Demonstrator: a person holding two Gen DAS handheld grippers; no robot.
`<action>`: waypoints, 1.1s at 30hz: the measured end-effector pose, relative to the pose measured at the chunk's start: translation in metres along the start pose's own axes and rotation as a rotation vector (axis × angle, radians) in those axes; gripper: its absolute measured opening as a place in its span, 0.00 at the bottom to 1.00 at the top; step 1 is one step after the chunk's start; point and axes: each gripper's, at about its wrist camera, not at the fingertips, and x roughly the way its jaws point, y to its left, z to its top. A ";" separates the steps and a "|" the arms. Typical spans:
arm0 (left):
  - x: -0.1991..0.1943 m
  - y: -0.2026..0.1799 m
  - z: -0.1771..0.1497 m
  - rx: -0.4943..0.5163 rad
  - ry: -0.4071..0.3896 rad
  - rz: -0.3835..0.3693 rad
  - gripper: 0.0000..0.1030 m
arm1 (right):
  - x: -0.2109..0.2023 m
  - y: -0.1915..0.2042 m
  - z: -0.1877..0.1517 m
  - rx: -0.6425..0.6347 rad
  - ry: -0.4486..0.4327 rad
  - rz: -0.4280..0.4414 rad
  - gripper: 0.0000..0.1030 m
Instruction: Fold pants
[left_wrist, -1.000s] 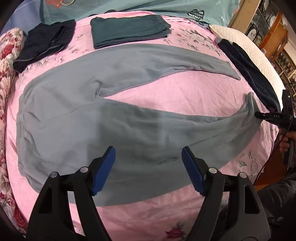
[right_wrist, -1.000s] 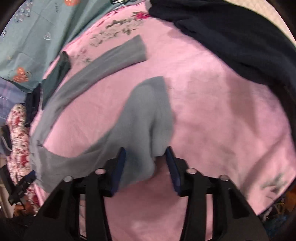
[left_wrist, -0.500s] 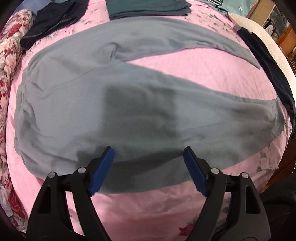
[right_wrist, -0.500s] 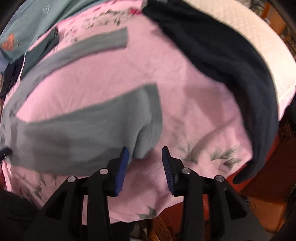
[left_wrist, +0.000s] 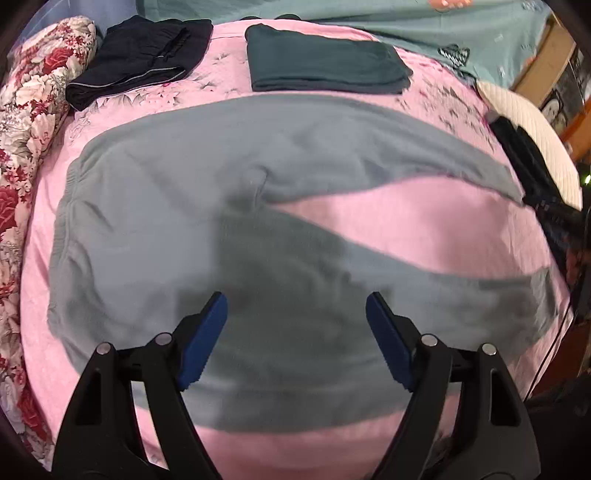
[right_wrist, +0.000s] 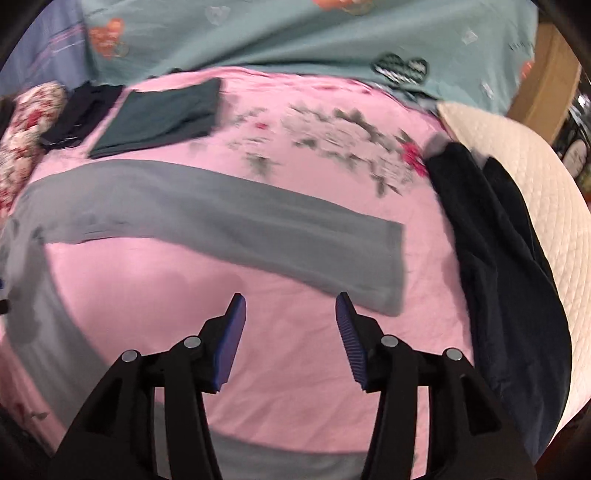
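The left gripper (left_wrist: 295, 325) is held wide open above the near leg of the grey pants (left_wrist: 155, 236), with nothing clamped between its blue pads (left_wrist: 201, 339). The right gripper (right_wrist: 290, 332) is seen with its jaws opening, only pink bedsheet (right_wrist: 295, 369) beneath them and nothing gripped. The pants are spread flat on the sheet, waistband to the left, the 2 legs splayed apart towards the right. Beyond them, 2 folded garments are laid side by side: a dark teal one (left_wrist: 325, 62) and a navy one (left_wrist: 140, 55). A dark navy garment (right_wrist: 509, 266) is draped along the right edge, against a white quilted pillow (right_wrist: 524, 177).
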 end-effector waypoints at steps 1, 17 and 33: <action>0.004 -0.001 0.006 -0.003 -0.005 -0.005 0.75 | 0.007 -0.006 0.002 0.001 0.016 -0.025 0.50; 0.082 -0.037 0.067 0.154 0.038 0.065 0.53 | 0.028 -0.039 0.010 -0.223 -0.008 -0.100 0.04; -0.003 0.152 0.142 0.154 -0.057 0.280 0.75 | 0.000 0.040 0.083 -0.393 -0.068 0.298 0.48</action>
